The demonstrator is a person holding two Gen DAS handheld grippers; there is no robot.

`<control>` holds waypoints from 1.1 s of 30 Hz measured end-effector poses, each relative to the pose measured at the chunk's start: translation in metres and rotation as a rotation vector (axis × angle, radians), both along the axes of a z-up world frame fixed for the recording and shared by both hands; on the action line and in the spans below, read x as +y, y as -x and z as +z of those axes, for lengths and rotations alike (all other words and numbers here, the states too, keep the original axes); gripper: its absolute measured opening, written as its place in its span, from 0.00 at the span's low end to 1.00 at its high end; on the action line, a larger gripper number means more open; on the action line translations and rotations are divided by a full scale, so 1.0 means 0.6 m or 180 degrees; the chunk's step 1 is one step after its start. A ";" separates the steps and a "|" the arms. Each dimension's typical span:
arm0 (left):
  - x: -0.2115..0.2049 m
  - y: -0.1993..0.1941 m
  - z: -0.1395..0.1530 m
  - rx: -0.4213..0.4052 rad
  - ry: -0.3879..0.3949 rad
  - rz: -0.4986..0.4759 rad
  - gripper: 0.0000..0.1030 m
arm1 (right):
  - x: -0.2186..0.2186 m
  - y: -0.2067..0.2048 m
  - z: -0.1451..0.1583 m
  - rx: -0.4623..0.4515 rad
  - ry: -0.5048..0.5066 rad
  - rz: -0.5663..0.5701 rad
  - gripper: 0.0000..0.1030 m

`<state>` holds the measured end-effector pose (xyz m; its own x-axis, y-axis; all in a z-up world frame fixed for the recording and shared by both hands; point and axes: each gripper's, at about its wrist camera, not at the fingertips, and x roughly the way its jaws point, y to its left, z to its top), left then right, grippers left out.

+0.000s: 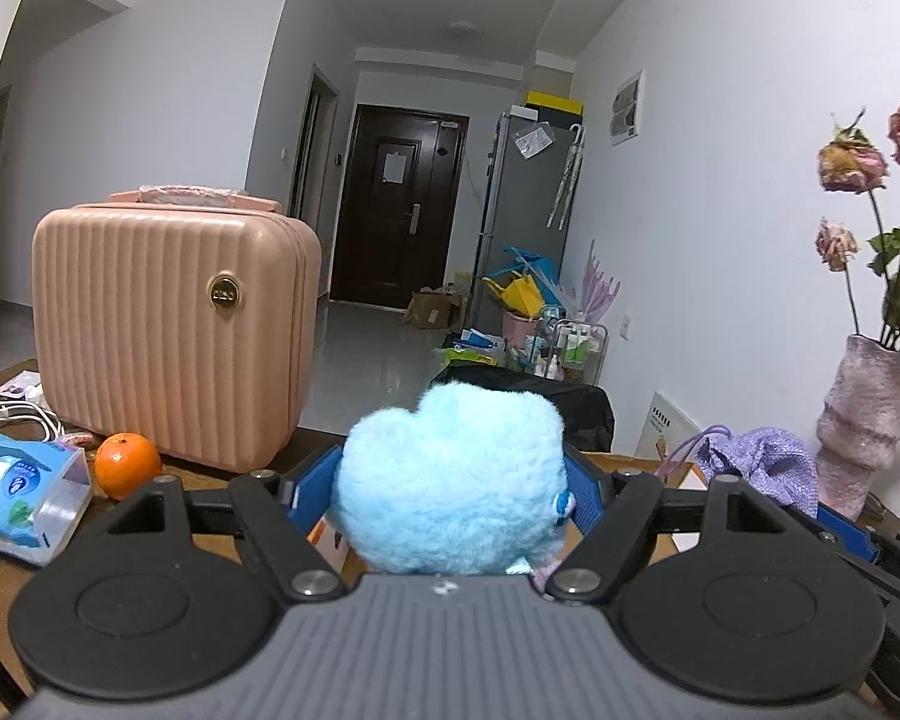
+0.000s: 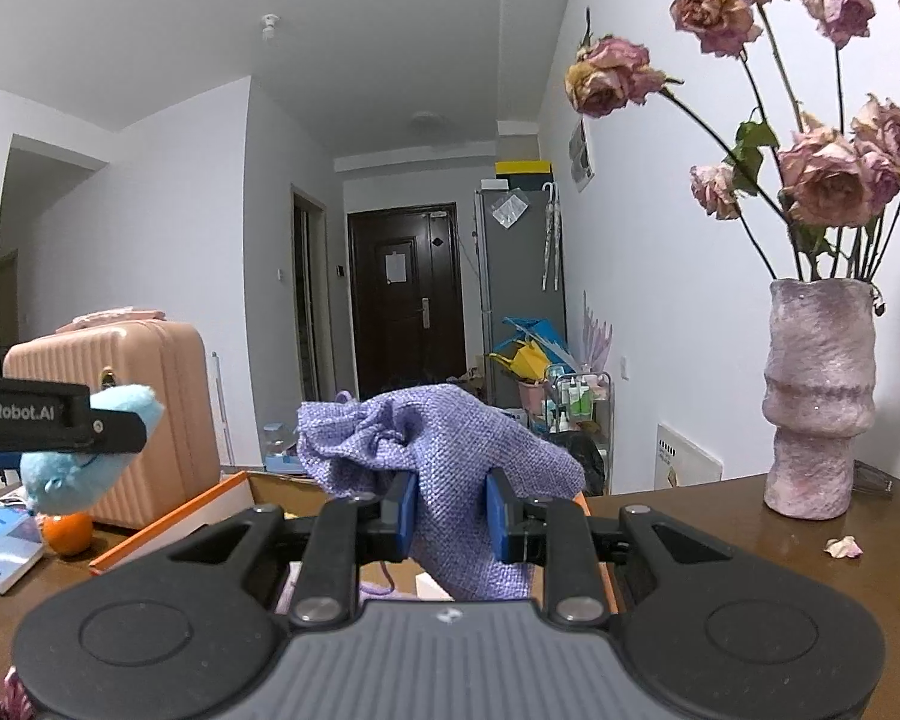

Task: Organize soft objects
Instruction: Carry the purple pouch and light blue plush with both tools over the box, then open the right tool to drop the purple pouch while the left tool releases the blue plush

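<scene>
My left gripper (image 1: 450,486) is shut on a fluffy light-blue plush toy (image 1: 450,480), its blue pads pressing both sides. The toy fills the gap and hides the fingertips. The right wrist view shows the same blue plush (image 2: 78,468) at far left, held in the left gripper's black finger (image 2: 60,420). My right gripper (image 2: 450,510) is shut on a purple woven drawstring pouch (image 2: 444,450), which bunches up above the pads. That purple pouch (image 1: 762,462) also appears at right in the left wrist view. An open box with an orange rim (image 2: 174,525) lies below both grippers on the wooden table (image 2: 720,516).
A pink ribbed case (image 1: 174,330) stands at the left with an orange (image 1: 127,463) and a tissue pack (image 1: 18,492) beside it. A pink vase (image 2: 819,396) of dried roses stands at the right on the table, petals (image 2: 843,547) near it. A hallway lies beyond.
</scene>
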<state>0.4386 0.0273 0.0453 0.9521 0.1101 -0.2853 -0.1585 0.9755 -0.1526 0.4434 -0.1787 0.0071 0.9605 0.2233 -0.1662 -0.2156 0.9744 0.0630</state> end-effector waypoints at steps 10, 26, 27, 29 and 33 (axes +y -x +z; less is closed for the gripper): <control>0.006 -0.064 -0.010 0.0104 0.0011 0.0008 0.74 | 0.016 -0.057 0.004 0.0070 0.0105 -0.0028 0.23; 0.000 -0.118 -0.029 0.0287 -0.0100 0.0032 0.74 | 0.038 -0.132 -0.002 0.0297 0.0232 -0.0038 0.23; 0.000 -0.119 -0.031 0.0297 -0.0105 0.0034 0.74 | 0.038 -0.135 -0.004 0.0316 0.0235 -0.0040 0.23; 0.000 -0.121 -0.033 0.0317 -0.0115 0.0041 0.74 | 0.036 -0.139 -0.007 0.0346 0.0233 -0.0039 0.23; 0.002 -0.124 -0.038 0.0333 -0.0124 0.0045 0.74 | 0.033 -0.145 -0.010 0.0382 0.0221 -0.0027 0.23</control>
<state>0.5131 0.0283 0.0228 0.9156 0.1362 -0.3783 -0.1854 0.9779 -0.0966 0.5301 -0.1589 0.0011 0.9346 0.1991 -0.2947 -0.2022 0.9791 0.0201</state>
